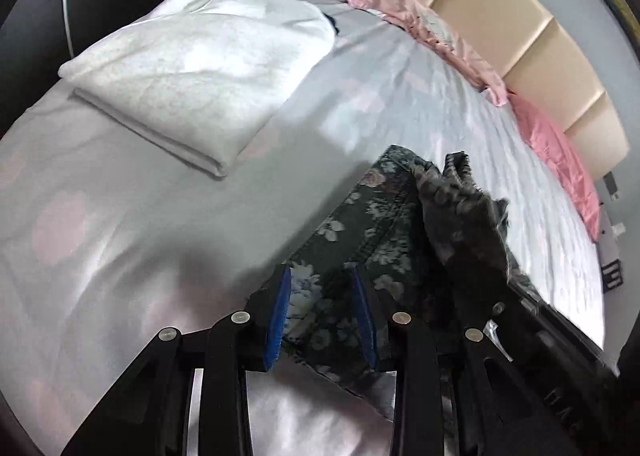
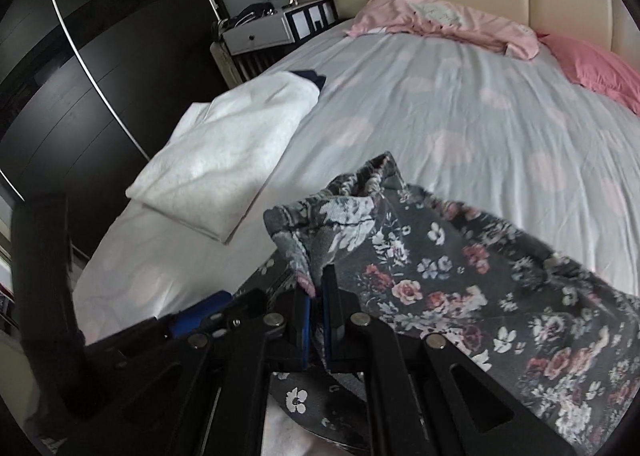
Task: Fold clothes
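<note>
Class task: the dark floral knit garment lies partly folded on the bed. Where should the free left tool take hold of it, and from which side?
Judging from the left wrist view, grip the dark floral knit garment at its flat near edge, where the left tool hovers open. Come from above, pads astride the hem: there the cloth lies thin on the pale dotted bedsheet. The right tool already pinches the raised fold.

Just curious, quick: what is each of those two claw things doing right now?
Left gripper: open, pads apart over the floral garment.
Right gripper: closed, pinching a fold of that garment.

Black linkage tongs with silver pivot pins, blue pads.
</note>
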